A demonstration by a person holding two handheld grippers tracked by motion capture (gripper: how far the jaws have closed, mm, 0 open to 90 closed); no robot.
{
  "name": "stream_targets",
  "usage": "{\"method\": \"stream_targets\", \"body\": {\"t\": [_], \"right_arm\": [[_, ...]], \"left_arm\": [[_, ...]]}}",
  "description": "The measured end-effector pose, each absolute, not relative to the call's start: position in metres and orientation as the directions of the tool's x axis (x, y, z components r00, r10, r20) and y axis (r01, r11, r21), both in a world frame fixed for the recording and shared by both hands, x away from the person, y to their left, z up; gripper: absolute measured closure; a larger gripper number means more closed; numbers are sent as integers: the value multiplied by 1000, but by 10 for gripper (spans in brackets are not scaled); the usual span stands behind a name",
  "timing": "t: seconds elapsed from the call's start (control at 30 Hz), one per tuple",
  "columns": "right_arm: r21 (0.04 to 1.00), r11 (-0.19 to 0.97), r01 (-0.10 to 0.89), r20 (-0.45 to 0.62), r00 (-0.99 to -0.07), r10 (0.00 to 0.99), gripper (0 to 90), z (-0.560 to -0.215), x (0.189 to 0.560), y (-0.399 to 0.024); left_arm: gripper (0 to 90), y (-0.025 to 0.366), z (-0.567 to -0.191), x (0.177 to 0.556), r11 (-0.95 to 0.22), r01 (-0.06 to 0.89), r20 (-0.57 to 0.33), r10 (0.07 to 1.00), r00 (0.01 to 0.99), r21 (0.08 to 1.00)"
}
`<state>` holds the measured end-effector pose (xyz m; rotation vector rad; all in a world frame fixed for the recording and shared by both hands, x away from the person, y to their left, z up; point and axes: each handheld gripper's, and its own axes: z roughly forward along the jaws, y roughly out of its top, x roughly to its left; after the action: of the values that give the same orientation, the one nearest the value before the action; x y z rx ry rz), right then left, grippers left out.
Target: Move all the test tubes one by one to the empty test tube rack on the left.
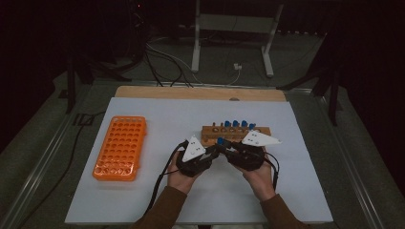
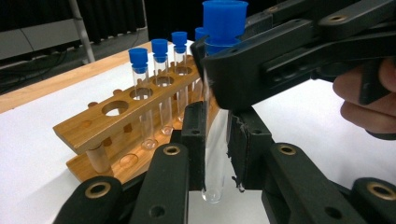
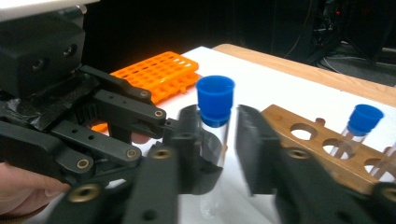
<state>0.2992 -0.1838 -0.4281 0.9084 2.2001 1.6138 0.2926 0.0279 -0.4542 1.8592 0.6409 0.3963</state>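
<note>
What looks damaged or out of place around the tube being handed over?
The black pad on one of the left gripper's fingers is torn and ragged along its edge, right beside the tube it clamps. Nothing is spilled, and the tubes in the wooden rack stand upright.

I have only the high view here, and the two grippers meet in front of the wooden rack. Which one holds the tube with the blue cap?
Observer: The left gripper does. In the left gripper view its pads press the glass of the test tube low down.
Operator: And the other one?
Observer: In its own view the right gripper stands around the tube just under the blue cap, with a gap at one jaw.
Operator: Is the tube upright?
Observer: Yes, cap up, and its round bottom hangs free below the left jaws.
</note>
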Motion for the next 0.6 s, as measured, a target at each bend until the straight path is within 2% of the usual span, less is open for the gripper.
{"method": "stream_targets", "body": {"t": [0.03,0.07,0.13,0.17,0.2,0.23,0.33,0.6], "right_arm": [[927,176,331,158,-770,619,590,-428,300,-185],[928,153,339,179,-767,616,482,-426,301,-189],[929,144,341,185,-764,618,447,-426,301,-191],[931,134,340,188,-760,622,405,-425,302,-193],[934,125,334,184,-751,633,324,-425,302,-197],[934,125,334,184,-751,633,324,-425,302,-197],[933,118,340,184,-731,657,167,-426,305,-204],[931,110,349,174,-686,707,34,-429,308,-217]], "left_arm": [[779,29,-454,293,-277,244,-29,603,797,929],[780,31,-454,294,-279,245,-28,607,794,928],[780,34,-453,295,-280,249,-25,616,788,927],[780,36,-453,295,-276,249,-26,620,784,928],[780,39,-452,295,-269,249,-29,624,781,930],[780,42,-451,295,-263,251,-32,630,776,932],[780,51,-449,295,-251,254,-36,642,766,934],[781,83,-444,292,-212,260,-50,678,734,942]]}}
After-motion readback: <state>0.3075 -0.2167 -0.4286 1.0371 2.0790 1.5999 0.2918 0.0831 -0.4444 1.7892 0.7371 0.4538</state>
